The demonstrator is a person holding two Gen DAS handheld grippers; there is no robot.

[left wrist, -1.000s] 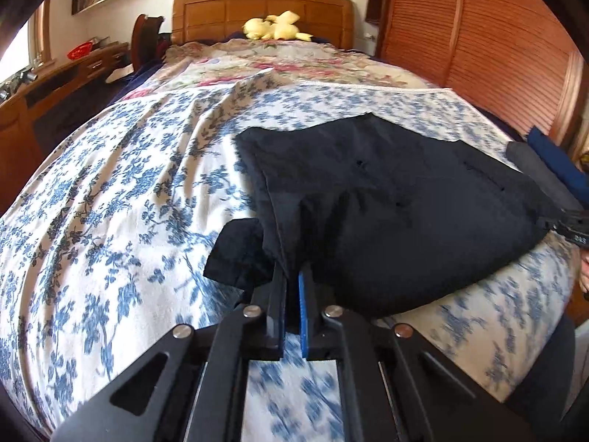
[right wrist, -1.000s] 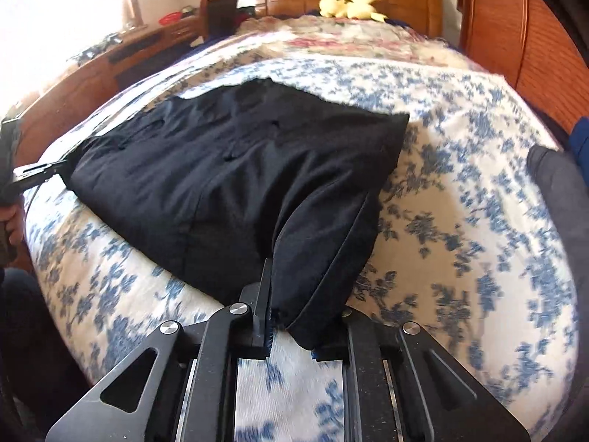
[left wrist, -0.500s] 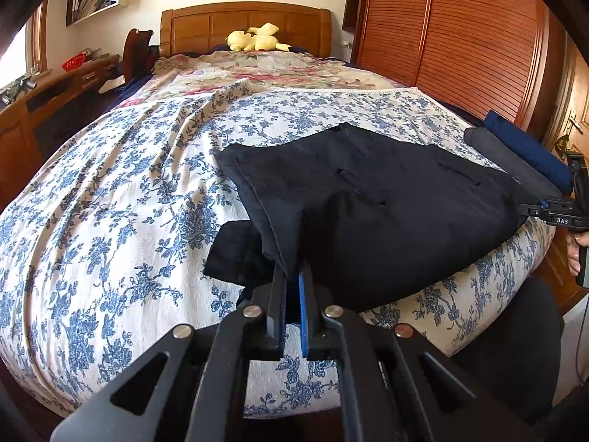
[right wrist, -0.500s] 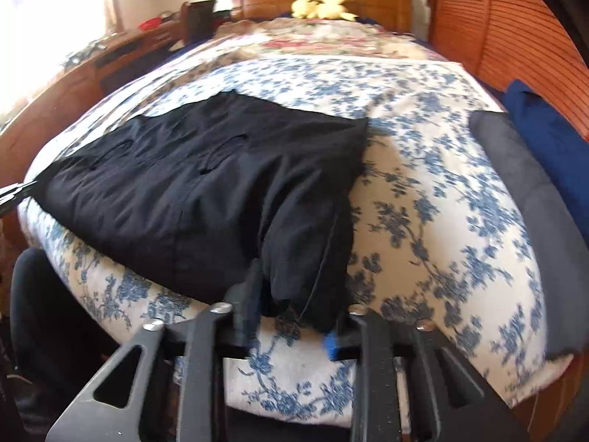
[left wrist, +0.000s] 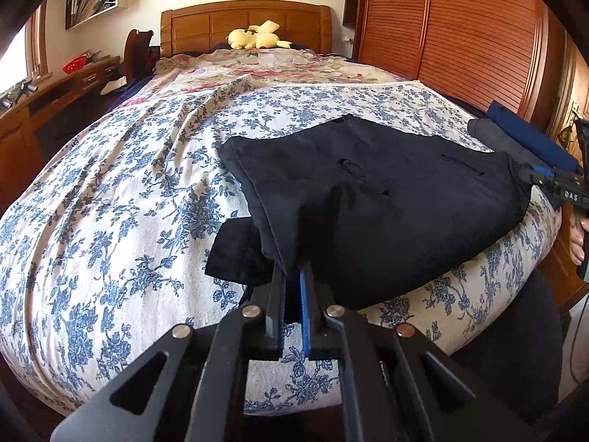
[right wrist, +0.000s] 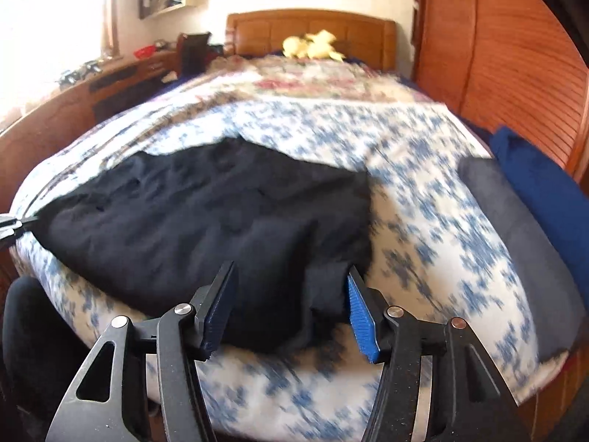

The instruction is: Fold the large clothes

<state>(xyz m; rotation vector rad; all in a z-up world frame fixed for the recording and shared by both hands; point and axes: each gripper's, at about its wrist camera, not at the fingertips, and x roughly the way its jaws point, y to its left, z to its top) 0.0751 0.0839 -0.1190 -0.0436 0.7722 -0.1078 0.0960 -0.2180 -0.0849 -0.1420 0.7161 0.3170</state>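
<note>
The bed [left wrist: 110, 191], under a blue-flowered cover, fills both views, with a wooden headboard [left wrist: 246, 22] at the far end and a yellow plush toy [left wrist: 257, 38] lying against it. A slatted wooden wardrobe [left wrist: 471, 37] stands along one side, a desk [left wrist: 48, 110] along the other.

The black garment [left wrist: 386, 199] lies folded across the near end of the bed, its lower edge drooping over the mattress. Beside it, toward the wardrobe, lie a grey fold [right wrist: 522, 235] and a blue fold [right wrist: 545, 184] of cloth.

The left gripper [left wrist: 292, 280] points down at a slant toward the bed, its jaws pressed together on one near corner of the garment, which rises in a small tent from the pinch.

The right gripper [right wrist: 291, 294] points down at a like slant over the opposite near corner. Its jaws have just been opening and stand spread; cloth lies between them, though blur makes it hard to say whether the right-hand pad brushes it. In the left view a hand [left wrist: 578, 237] shows at the frame edge, holding that gripper's handle.
</note>
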